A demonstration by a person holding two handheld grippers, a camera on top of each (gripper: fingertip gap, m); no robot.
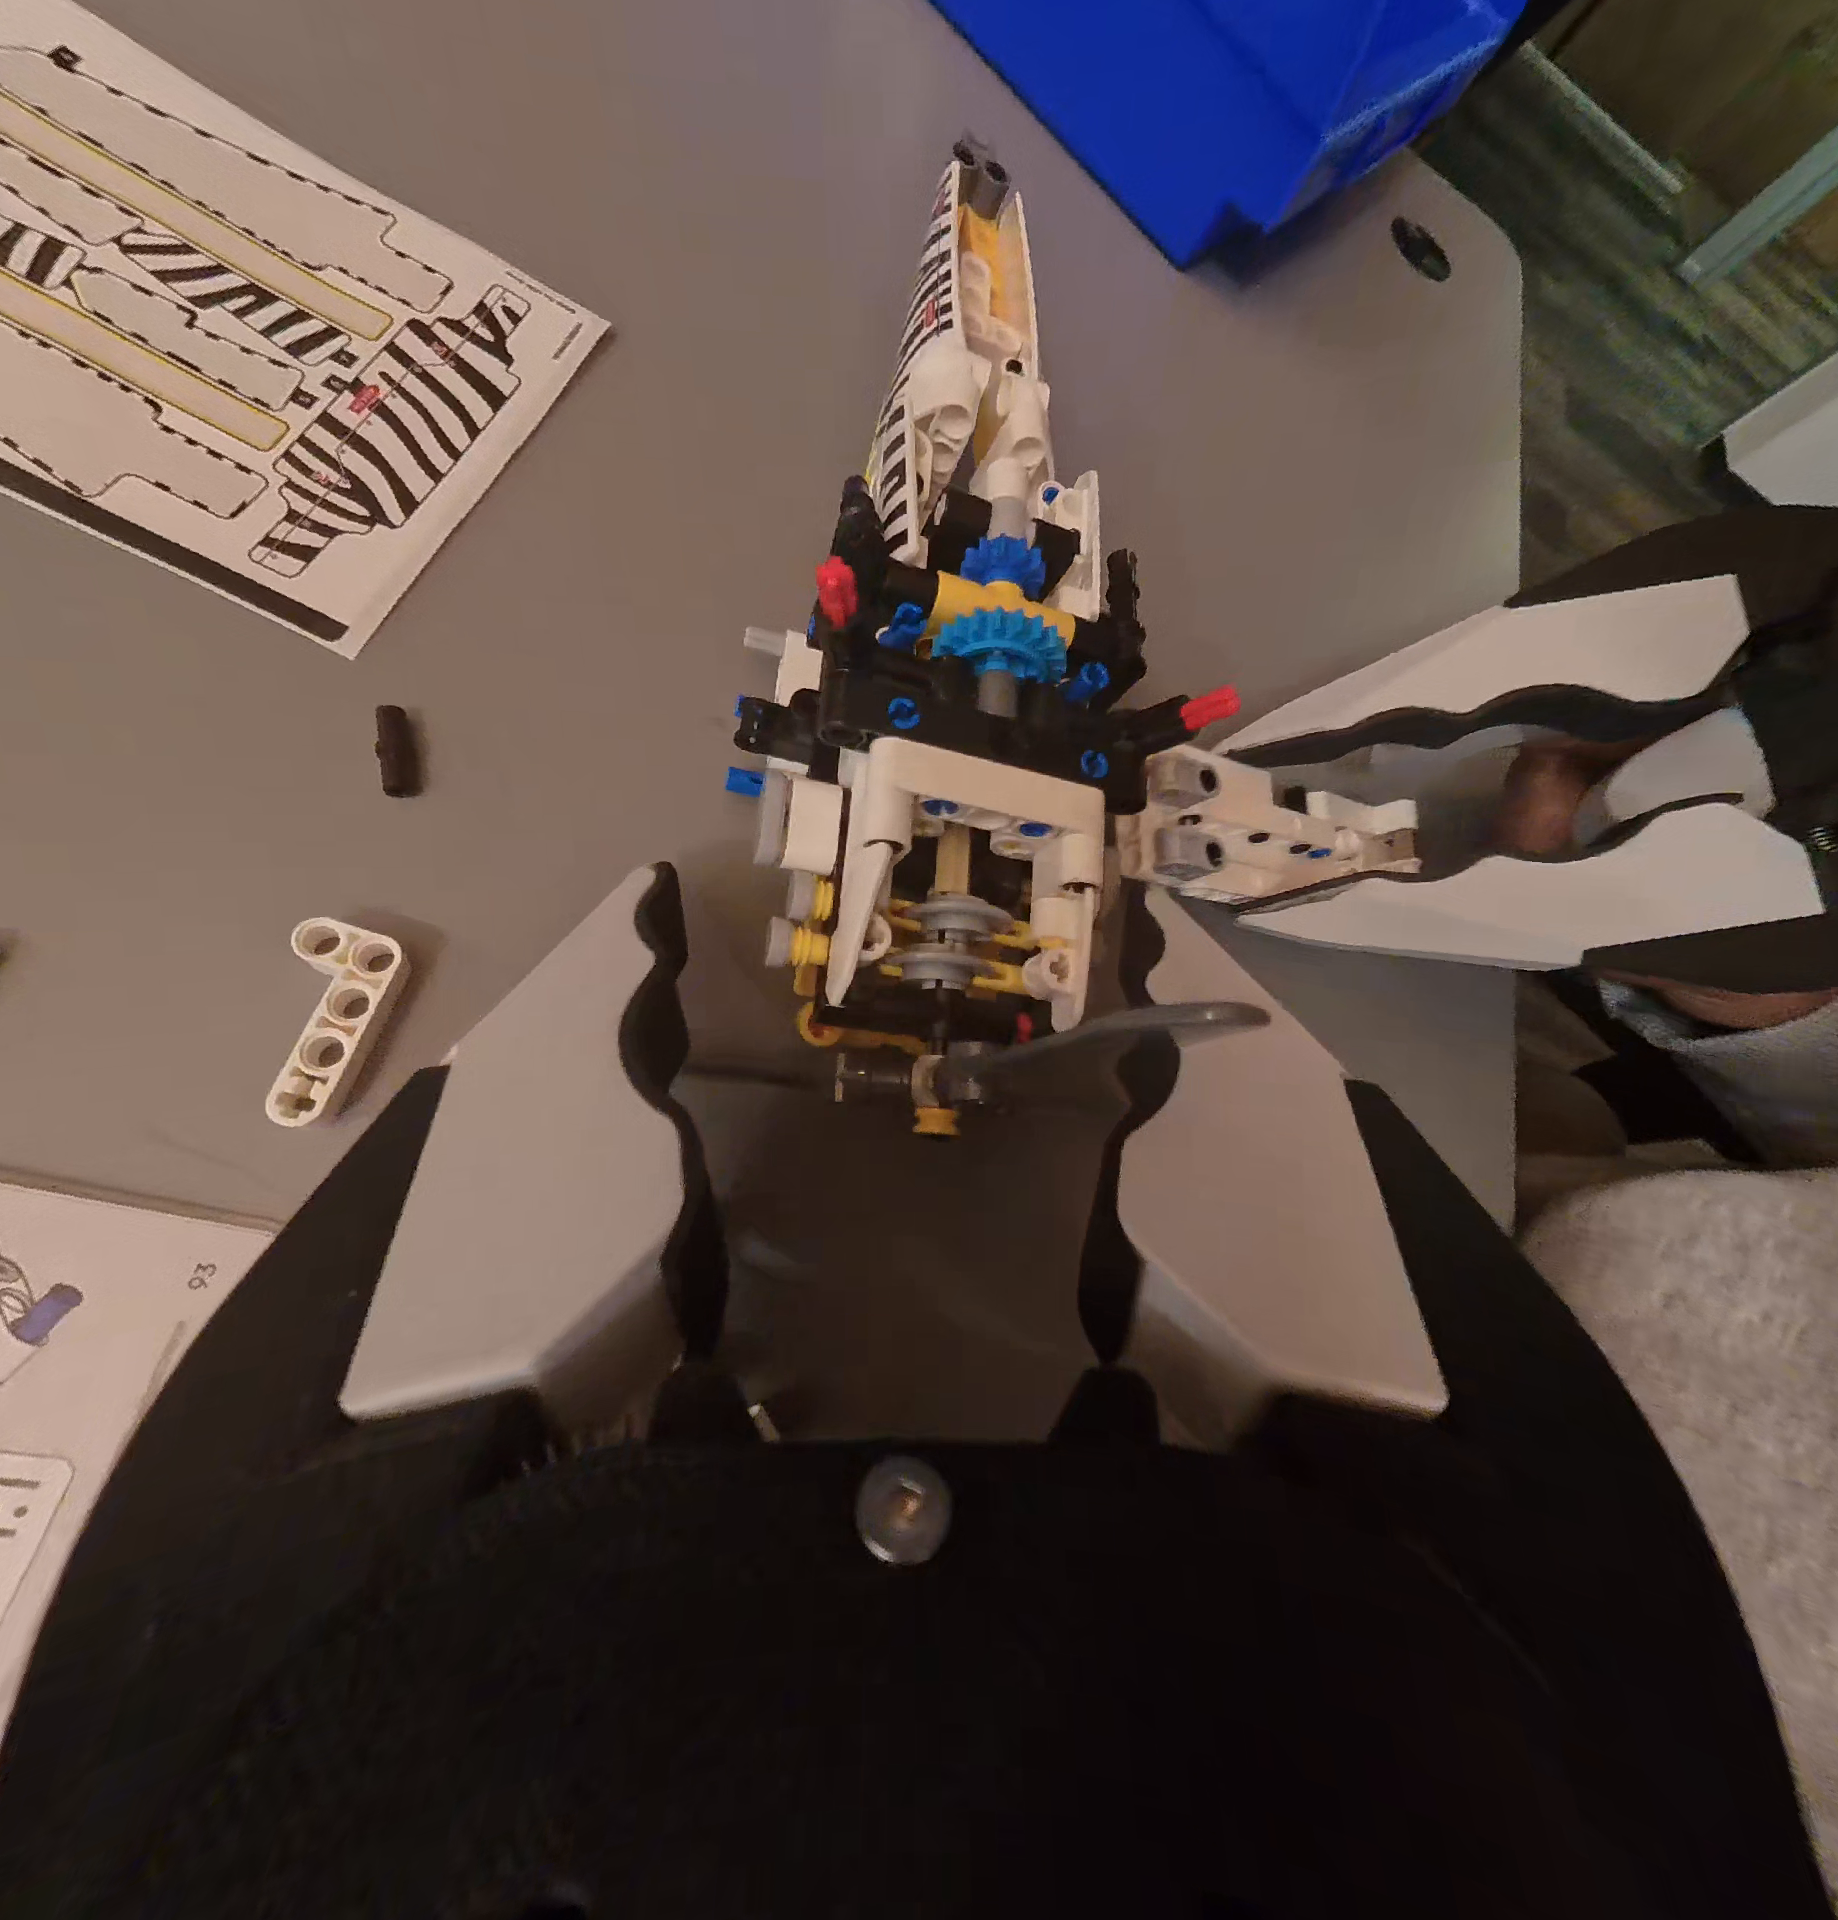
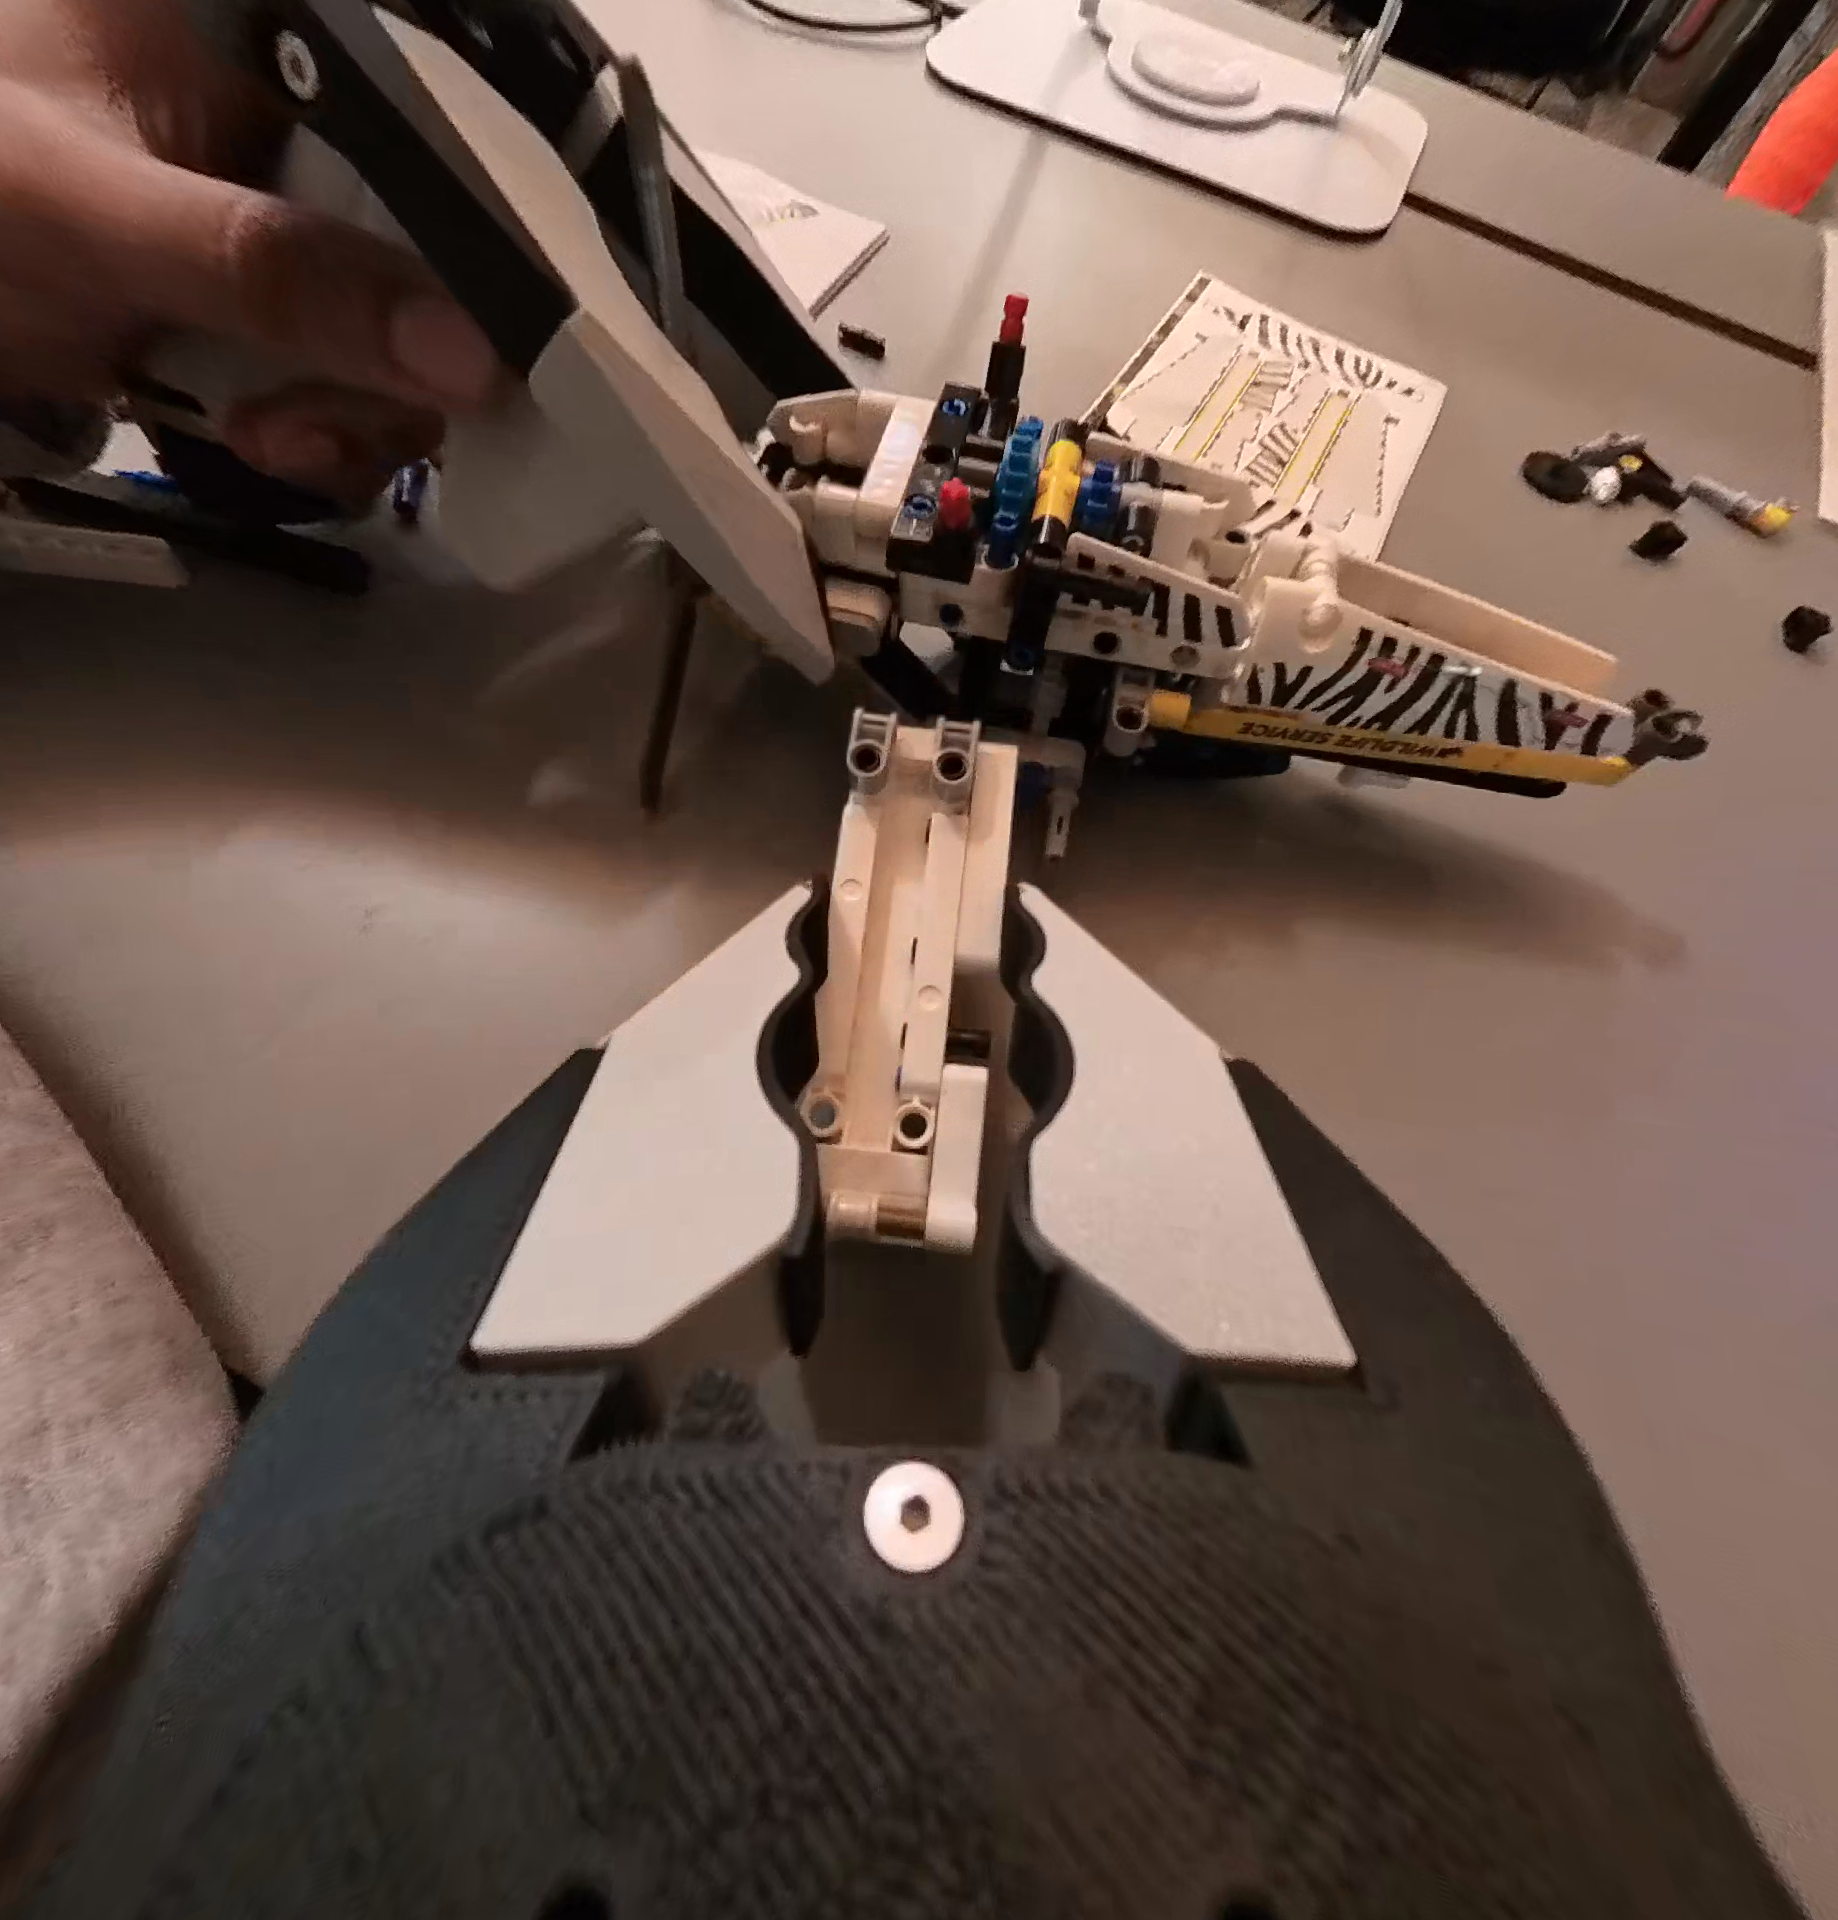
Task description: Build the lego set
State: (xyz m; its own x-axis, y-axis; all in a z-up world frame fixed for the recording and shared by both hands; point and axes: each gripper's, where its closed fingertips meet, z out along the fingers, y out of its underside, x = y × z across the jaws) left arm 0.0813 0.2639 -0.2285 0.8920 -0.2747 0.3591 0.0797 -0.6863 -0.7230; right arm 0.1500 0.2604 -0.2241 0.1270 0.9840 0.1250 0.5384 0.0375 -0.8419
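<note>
The lego model (image 1: 956,748), a white, black and yellow helicopter body with zebra stripes and blue gears, lies on the grey table (image 1: 603,727). My left gripper (image 1: 899,935) stands with a jaw on each side of the model's front end. A strip of table shows between the left finger (image 1: 582,1091) and the model. My right gripper (image 1: 1221,831) is shut on a white beam sub-assembly (image 1: 1258,831). The sub-assembly's (image 2: 915,987) grey-tipped far end sits against the model's (image 2: 1154,582) side. The left gripper (image 2: 790,520) hides the model's front in the right wrist view.
A zebra sticker sheet (image 1: 219,312) lies at the far left. A white L-shaped beam (image 1: 338,1018) and a black pin (image 1: 397,750) lie left of the model. The instruction booklet (image 1: 42,1403) is near left. A blue box (image 1: 1258,104) stands behind. Several loose parts (image 2: 1621,483) lie beyond the tail.
</note>
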